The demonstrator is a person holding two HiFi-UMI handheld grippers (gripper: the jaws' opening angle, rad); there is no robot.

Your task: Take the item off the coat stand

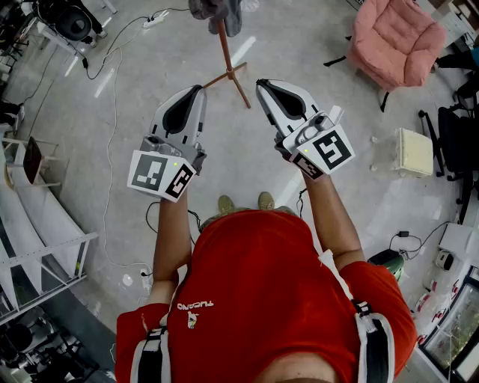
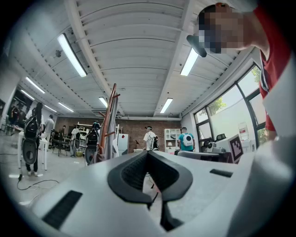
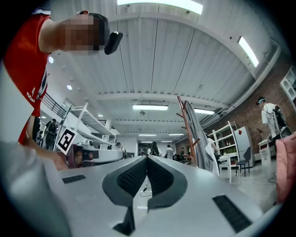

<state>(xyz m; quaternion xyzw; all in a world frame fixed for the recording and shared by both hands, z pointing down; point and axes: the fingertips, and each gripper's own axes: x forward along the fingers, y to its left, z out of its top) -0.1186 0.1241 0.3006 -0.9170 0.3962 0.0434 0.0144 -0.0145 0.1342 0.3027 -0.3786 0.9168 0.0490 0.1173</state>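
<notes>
The person (image 1: 262,284) held both tools out over the floor (image 1: 172,60), aimed at the wooden coat stand (image 1: 225,49) that stood ahead of the feet, well apart from the pink armchair (image 1: 397,41). The left gripper (image 1: 199,90) was clenched with nothing between its jaws, and the right gripper (image 1: 261,84) was likewise clenched and empty. What looked like a grey garment (image 1: 217,10) hung at the top of the stand, touched by neither gripper.
</notes>
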